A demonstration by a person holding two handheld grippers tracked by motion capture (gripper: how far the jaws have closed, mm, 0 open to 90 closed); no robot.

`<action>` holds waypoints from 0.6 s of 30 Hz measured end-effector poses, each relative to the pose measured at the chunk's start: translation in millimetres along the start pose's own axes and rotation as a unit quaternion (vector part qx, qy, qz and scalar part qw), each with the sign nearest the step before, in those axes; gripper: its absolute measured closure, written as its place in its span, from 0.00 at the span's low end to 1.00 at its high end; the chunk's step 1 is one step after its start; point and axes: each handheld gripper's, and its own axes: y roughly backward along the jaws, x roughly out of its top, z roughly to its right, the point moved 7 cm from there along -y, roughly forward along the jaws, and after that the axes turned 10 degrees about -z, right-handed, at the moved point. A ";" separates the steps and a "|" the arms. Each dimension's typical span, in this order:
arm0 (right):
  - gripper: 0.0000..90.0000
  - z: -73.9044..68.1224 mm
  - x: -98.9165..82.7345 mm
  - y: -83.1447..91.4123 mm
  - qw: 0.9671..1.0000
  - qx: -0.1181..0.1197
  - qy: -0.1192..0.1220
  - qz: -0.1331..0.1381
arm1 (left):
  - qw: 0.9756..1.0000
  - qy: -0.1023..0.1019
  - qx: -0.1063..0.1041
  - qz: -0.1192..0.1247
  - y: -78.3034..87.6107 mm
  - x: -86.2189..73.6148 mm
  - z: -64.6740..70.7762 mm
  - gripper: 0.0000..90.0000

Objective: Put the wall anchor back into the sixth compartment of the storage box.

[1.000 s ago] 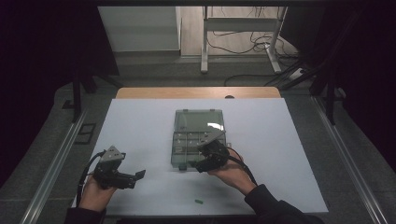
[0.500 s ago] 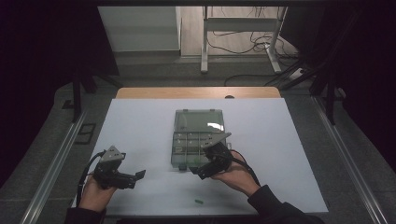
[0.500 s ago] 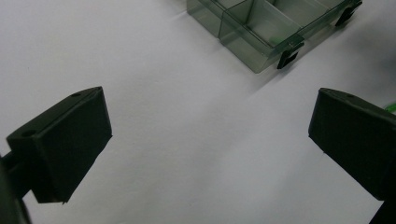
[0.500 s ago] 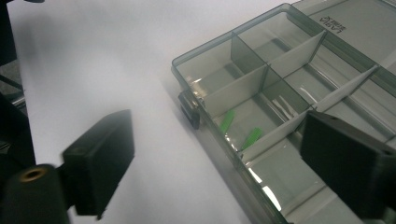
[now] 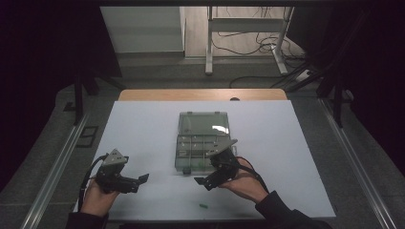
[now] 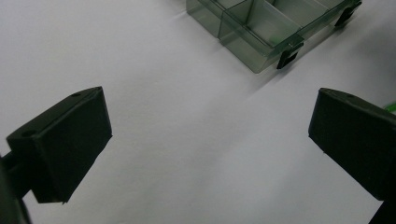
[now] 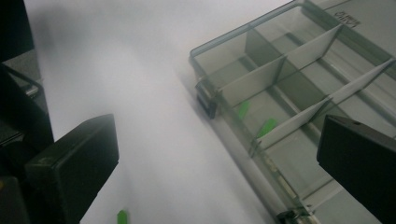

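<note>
R gripper [image 5: 203, 180] sits just off the near edge of the compartment box [image 5: 203, 141], jaws having just opened wide w/ nothing between them. I'd say that's because a green piece [image 7: 267, 127] now lies in a near compartment beside another. One more green piece [image 5: 204, 206] lies on the white table [image 5: 143, 129] near me, prob. the next pick. L gripper [image 5: 138, 180] hovers at near left, jaws apart and empty, kept clear of the box so the R has room.
</note>
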 end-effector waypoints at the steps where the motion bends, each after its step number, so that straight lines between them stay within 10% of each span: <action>1: 0.00 -1.0 -0.9 0.2 1.000 0.000 0.002 -0.001 | 1.000 0.000 0.000 0.001 -0.1 0.1 0.0 0.00; 18: 0.00 -9.0 -19.6 12.1 1.000 0.015 -0.017 -0.012 | 1.000 0.000 0.000 0.001 0.1 0.1 0.0 0.00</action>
